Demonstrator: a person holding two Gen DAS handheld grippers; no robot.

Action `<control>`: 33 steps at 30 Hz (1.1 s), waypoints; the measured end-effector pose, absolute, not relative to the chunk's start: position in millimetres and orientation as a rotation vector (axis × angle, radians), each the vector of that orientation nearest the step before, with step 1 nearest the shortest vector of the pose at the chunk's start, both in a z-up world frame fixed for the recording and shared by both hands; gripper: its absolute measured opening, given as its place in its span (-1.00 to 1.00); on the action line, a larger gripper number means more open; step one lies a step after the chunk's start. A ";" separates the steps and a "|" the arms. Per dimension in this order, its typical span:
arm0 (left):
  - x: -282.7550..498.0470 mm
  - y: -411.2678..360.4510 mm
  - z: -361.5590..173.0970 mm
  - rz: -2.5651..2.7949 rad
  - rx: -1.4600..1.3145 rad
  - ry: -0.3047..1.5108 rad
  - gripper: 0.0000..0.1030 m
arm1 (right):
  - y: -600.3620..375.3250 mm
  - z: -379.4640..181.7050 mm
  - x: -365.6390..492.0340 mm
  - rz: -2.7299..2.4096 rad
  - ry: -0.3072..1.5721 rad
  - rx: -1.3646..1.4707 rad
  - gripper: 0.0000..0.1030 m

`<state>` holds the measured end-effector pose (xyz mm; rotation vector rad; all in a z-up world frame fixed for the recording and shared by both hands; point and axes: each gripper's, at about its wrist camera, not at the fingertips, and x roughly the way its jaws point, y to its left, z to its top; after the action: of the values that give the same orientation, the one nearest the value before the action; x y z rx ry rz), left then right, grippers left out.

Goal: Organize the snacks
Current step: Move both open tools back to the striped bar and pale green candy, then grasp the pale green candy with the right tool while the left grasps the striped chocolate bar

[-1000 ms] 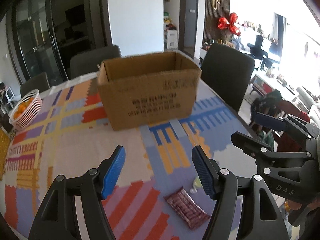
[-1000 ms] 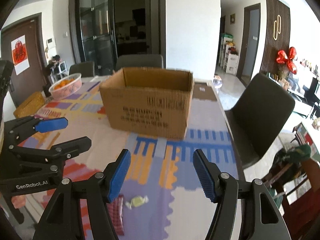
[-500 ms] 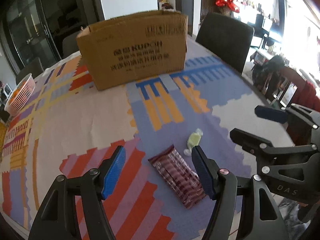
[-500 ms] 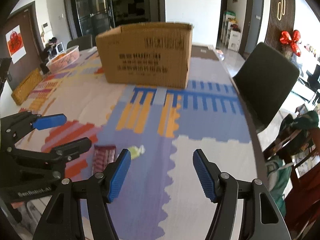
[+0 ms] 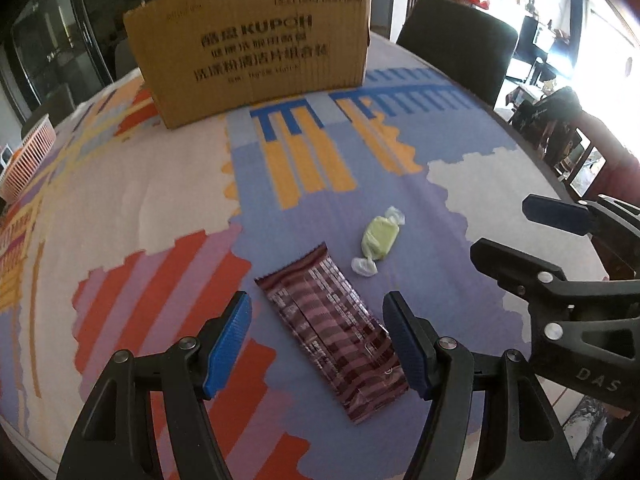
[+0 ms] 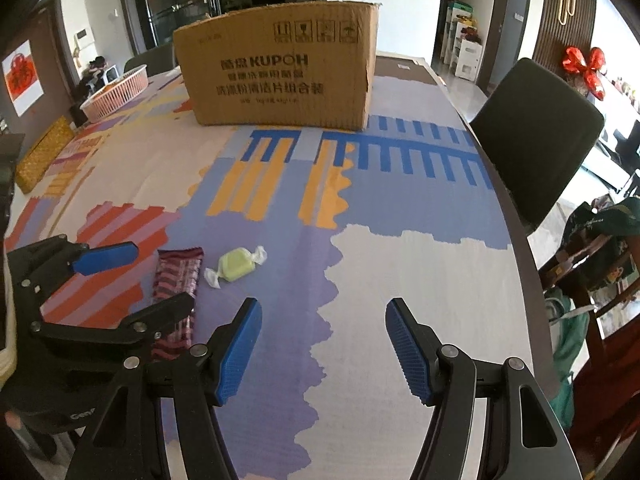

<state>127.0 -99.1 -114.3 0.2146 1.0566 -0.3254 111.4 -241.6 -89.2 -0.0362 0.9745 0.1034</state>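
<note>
A dark red striped snack packet (image 5: 332, 328) lies flat on the patterned tablecloth, and my left gripper (image 5: 318, 340) hovers open just above it, one blue pad on each side, neither touching. Just beyond lies a pale green wrapped candy (image 5: 379, 241), also seen in the right wrist view as the candy (image 6: 237, 265) beside the packet (image 6: 178, 276). My right gripper (image 6: 323, 342) stands open over bare cloth to the right of the candy, nothing between its fingers. An open brown cardboard box (image 5: 256, 48) stands upright at the far side of the table.
A pink basket (image 6: 116, 94) with orange fruit sits at the far left. A yellow woven mat (image 6: 42, 156) lies at the left edge. A dark chair (image 6: 536, 136) stands against the table's right edge (image 6: 516, 216). Bags hang on another chair (image 6: 600, 240) to the right.
Both grippers have sunk towards the table and tipped downward. The packet and candy have come from the frame's bottom to lie between and just ahead of the left gripper's fingers.
</note>
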 end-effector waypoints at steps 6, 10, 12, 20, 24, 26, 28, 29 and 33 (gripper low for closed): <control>129.4 -98.5 -123.2 -0.319 0.196 1.061 0.20 | -239.6 -94.9 110.7 0.100 0.991 -0.042 0.27; 127.9 -97.1 -122.4 -0.329 0.198 1.041 -0.10 | -237.1 -95.2 111.2 0.107 0.995 -0.040 0.27; 127.9 -93.0 -122.5 -0.342 0.184 1.041 -0.16 | -234.6 -94.8 111.9 0.112 0.995 -0.043 0.27; 131.6 -75.5 -118.9 -0.360 0.136 1.032 -0.32 | -220.6 -97.7 119.4 0.143 0.997 -0.046 0.27; 132.3 -65.7 -114.0 -0.378 0.096 1.017 -0.34 | -211.9 -98.5 124.9 0.173 0.996 -0.031 0.27; 131.7 -61.5 -110.1 -0.372 0.097 0.997 -0.34 | -208.6 -98.7 127.3 0.182 0.995 -0.024 0.27; 131.8 -59.1 -107.0 -0.364 0.097 0.983 -0.34 | -207.0 -99.1 130.9 0.189 0.997 -0.001 0.27; 132.2 -57.8 -106.0 -0.358 0.098 0.977 -0.34 | -206.5 -99.3 132.5 0.191 0.998 0.008 0.27; 134.6 -52.6 -104.1 -0.337 0.102 0.961 -0.34 | -203.9 -101.3 139.7 0.181 1.003 0.042 0.24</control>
<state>134.6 -52.6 -104.1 0.1015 0.9614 -0.3372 139.7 -203.9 -101.3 0.0422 1.0031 0.1814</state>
